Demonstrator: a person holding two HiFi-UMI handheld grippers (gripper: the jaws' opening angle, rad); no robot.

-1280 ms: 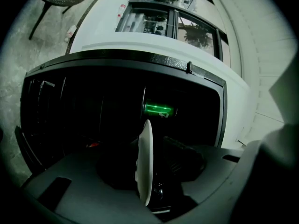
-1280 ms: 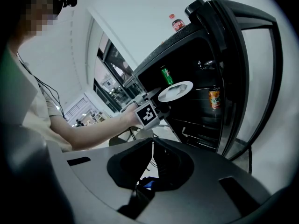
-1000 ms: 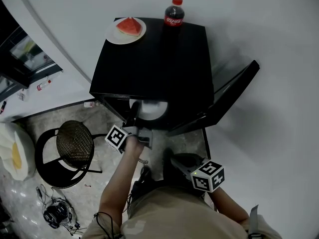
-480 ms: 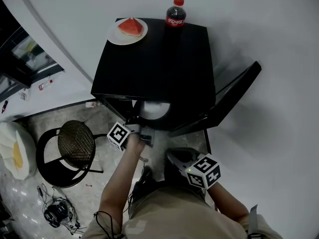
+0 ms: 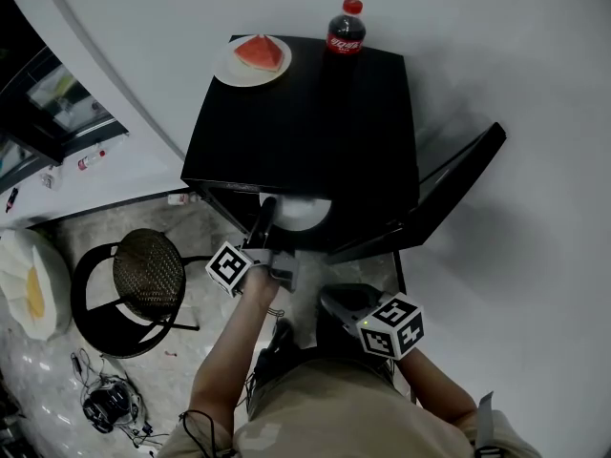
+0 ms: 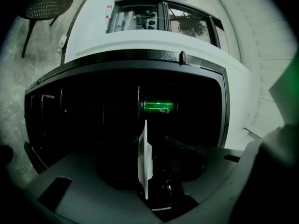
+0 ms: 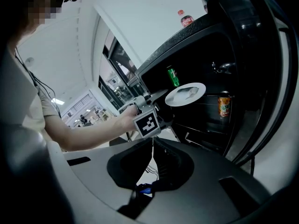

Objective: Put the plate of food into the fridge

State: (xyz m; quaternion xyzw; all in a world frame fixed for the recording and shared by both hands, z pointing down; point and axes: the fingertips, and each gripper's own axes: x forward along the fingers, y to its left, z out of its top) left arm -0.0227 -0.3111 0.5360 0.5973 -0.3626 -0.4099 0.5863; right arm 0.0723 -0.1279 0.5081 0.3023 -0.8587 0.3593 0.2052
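The fridge [image 5: 305, 122] is glossy black, and the plate [image 5: 301, 210] in its mouth is plain white. On the fridge top at 11 o'clock, a second white plate [image 5: 234, 72] bears a red watermelon wedge [image 5: 260, 52]. At 1 o'clock, the cola bottle [image 5: 346, 29] is dark with a red cap and label. Inside are a green can [image 7: 173, 76] and an orange can [image 7: 224, 104]. The marker cubes [image 5: 229, 265] show black squares on white.
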